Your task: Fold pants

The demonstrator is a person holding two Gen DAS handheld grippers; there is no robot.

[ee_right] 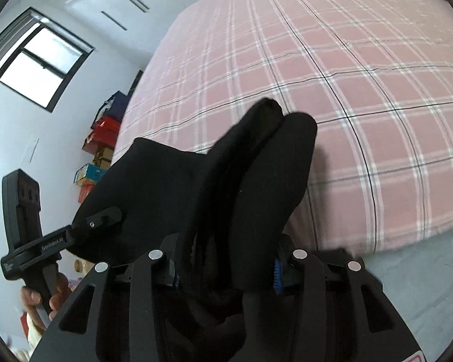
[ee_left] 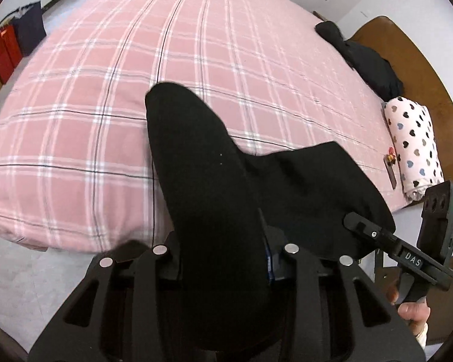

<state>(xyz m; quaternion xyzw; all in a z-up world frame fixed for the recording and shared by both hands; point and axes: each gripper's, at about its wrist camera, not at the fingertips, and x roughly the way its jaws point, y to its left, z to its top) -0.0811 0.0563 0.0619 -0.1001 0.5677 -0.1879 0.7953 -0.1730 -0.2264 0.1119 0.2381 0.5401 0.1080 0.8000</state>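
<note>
Pink plaid bedding (ee_left: 105, 96) lies beneath both tools: the left gripper (ee_left: 223, 259) is clamped on black pants (ee_left: 202, 181), the right gripper (ee_right: 226, 268) likewise pinches them, the cloth raised and stretched between them, apparently clear of the bed, near a heart-print roll (ee_left: 413, 147).

Black pants (ee_left: 214, 181), pink bedsheet (ee_left: 105, 90) with white and dark plaid lines, white roll (ee_left: 413, 147) with black, grey and blue hearts, brown headboard (ee_left: 407, 48), black garment (ee_left: 365, 57), red boxes (ee_right: 105, 132), navy bag (ee_left: 30, 27), black window frame (ee_right: 39, 57), white walls (ee_right: 9, 138).
</note>
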